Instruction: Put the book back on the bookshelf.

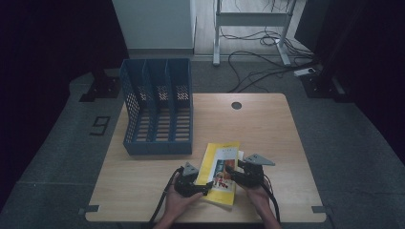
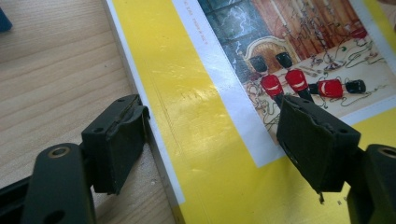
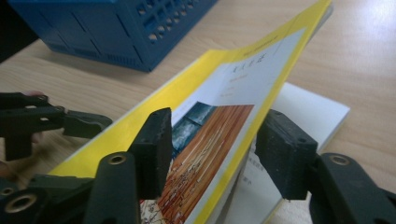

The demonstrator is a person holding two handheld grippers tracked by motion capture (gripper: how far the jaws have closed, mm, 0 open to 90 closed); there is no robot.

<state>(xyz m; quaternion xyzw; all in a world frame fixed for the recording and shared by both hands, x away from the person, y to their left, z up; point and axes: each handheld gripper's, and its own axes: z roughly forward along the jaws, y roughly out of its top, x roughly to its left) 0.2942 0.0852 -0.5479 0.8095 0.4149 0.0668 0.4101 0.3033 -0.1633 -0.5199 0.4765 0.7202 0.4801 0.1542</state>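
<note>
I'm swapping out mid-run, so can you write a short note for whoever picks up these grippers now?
Left gripper: open, fingers either side of the yellow book's spine edge; one finger touches it.
Right gripper: fingers straddle the book's lifted free edge, not yet pressing on it.
The book lies at the near table edge, right side raised; a white book lies under it.
Blue file rack: slots look empty.
Done: the edge is up. Left: grip and lift, probably into the rack.

The high view looks forward and down from above the person's side onto the whole wooden table (image 1: 267, 124). Each gripper view sits close behind its own jaws, near the tabletop. All three views share the yellow book (image 1: 221, 172) (image 2: 196, 126) (image 3: 219, 112); the right gripper view also catches the blue file rack (image 3: 116, 28) (image 1: 157, 107).
</note>
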